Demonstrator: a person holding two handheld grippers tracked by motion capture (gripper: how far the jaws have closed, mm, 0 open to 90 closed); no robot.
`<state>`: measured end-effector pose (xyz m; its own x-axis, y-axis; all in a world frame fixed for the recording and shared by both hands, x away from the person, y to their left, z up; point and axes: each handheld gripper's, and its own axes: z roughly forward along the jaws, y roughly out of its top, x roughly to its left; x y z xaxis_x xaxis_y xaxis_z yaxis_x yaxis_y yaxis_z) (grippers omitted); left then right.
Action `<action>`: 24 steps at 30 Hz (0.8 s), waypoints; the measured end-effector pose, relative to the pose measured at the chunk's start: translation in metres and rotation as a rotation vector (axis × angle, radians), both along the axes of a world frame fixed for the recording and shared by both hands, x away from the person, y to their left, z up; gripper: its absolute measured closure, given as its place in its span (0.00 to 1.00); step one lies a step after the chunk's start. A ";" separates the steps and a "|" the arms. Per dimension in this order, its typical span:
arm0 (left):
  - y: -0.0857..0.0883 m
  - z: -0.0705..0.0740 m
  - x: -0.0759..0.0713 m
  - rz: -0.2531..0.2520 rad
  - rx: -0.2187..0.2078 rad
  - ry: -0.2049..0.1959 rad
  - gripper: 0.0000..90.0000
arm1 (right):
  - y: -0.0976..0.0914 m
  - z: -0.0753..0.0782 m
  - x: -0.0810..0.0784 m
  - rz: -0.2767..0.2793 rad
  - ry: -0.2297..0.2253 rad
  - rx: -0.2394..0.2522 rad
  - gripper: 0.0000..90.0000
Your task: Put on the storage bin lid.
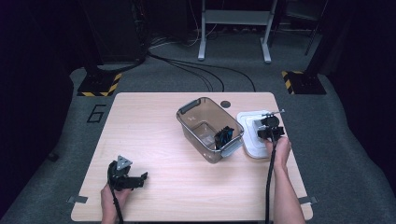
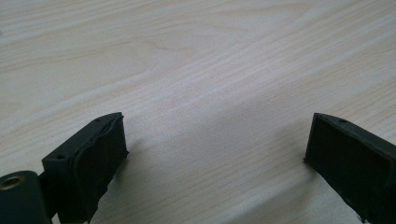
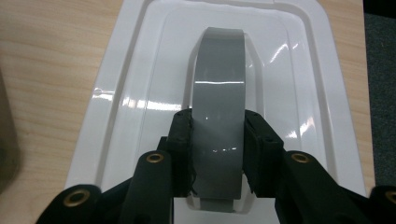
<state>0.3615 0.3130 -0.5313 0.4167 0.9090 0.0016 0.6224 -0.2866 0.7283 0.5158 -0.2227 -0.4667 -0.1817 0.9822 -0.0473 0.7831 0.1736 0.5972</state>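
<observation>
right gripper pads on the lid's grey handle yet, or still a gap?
Touching. Right gripper view: both pads of the right gripper press the sides of the grey handle on the white lid.

Glossy white plastic lid (image 3: 121, 93) — smooth grey handle (image 3: 218, 116) — on matt pale wood table (image 2: 196, 70).

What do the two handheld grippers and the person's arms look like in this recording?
Both are black two-jaw tools. The left gripper carries a grey three-cornered plate on top; its jaws end in thick, blocky black pads. The right gripper has brass-coloured rivets at its linkage joints. A black cable trails from each toward the person. Both forearms are bare, with no sleeves.
</observation>
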 end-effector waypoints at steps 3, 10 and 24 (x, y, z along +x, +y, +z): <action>0.000 0.000 0.000 0.000 0.000 0.001 0.06 | -0.002 0.005 -0.003 0.011 -0.004 -0.002 0.74; 0.000 0.000 0.000 0.000 0.000 0.000 0.06 | -0.006 0.015 -0.009 0.036 -0.009 -0.006 0.74; 0.000 0.000 0.000 0.000 0.000 0.000 0.06 | -0.017 0.060 -0.028 0.036 -0.056 0.019 0.74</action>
<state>0.3615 0.3129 -0.5313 0.4166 0.9091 0.0014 0.6224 -0.2864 0.7284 0.4874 -0.2395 -0.4070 -0.2148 0.9758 -0.0400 0.7419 0.1897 0.6431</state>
